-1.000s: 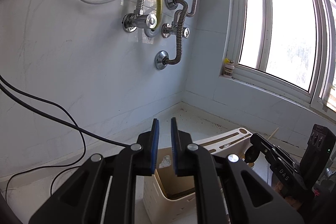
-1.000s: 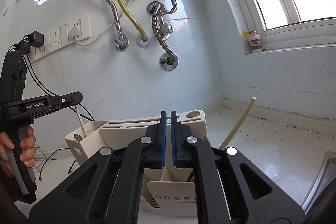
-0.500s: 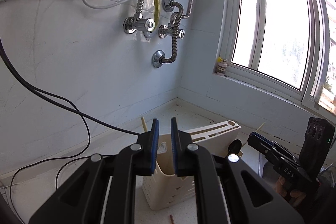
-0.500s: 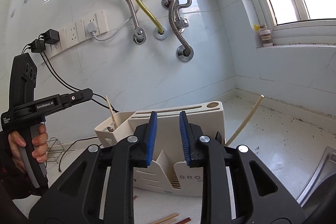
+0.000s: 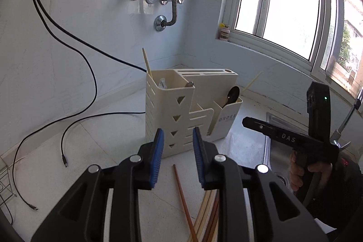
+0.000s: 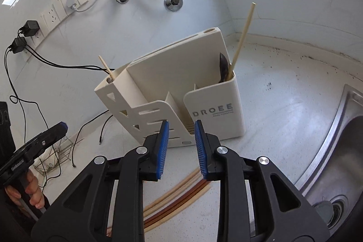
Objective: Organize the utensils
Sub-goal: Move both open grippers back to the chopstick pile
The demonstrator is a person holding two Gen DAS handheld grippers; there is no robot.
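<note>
Newly parted jaws — chopsticks (image 6: 181, 192) below

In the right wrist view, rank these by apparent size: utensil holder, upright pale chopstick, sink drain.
1. Utensil holder, largest by far.
2. Upright pale chopstick: long, very thin.
3. Sink drain: smallest, though edge distortion makes 2 versus 3 unsure.

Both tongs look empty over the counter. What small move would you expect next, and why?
Probably the right tongs dip toward the loose bundle of tan and brown chopsticks lying on the white counter. Both tongs are open and empty, and the cream plastic utensil holder already holds one chopstick in each end compartment.
</note>
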